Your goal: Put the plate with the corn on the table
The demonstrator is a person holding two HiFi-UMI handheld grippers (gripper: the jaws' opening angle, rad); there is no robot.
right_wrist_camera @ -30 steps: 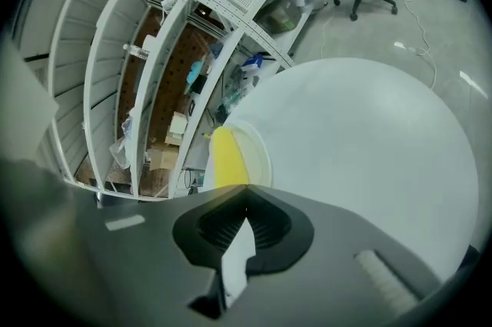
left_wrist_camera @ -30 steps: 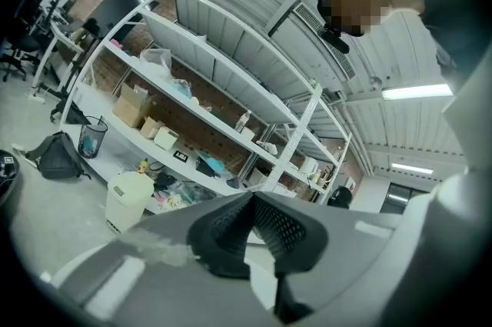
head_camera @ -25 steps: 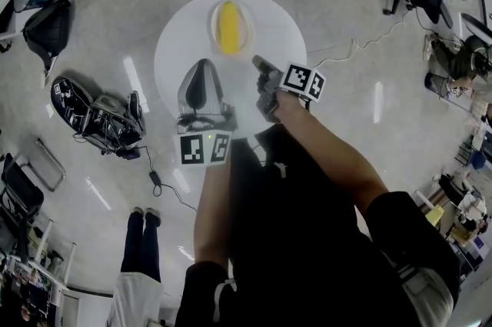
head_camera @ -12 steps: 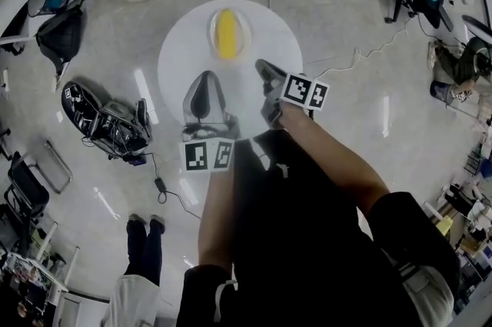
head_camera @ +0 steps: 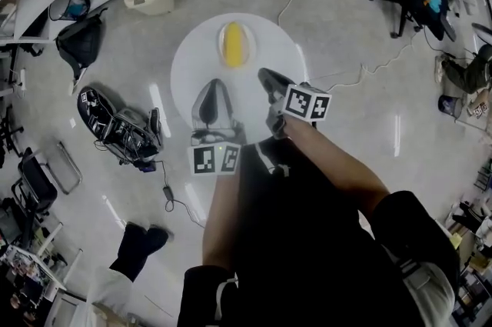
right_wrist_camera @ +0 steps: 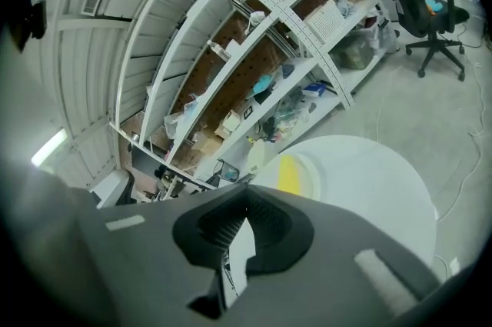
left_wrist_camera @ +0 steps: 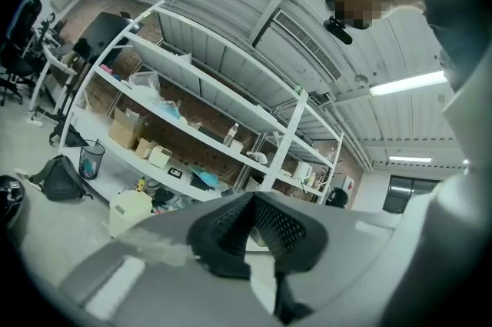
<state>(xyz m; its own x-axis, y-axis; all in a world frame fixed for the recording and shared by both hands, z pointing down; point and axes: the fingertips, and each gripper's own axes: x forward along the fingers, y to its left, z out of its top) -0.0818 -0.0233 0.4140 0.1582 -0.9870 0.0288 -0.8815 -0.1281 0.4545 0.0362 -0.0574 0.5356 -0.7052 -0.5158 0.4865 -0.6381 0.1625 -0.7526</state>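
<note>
Both my left gripper (head_camera: 215, 85) and right gripper (head_camera: 266, 75), jaws together and empty, have risen; the plate (head_camera: 222, 42) with corn (head_camera: 234, 45) seemingly rests on the table (head_camera: 192, 68), so I judge it done.

corn (head_camera: 234, 45) on plate (head_camera: 249, 47); plate at the table's (head_camera: 192, 70) far edge

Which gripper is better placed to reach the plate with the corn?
Probably the right. The right gripper tilts down toward the table, with the plate and corn beyond its shut jaws. The left gripper points level at shelves, plate out of its view.
</note>
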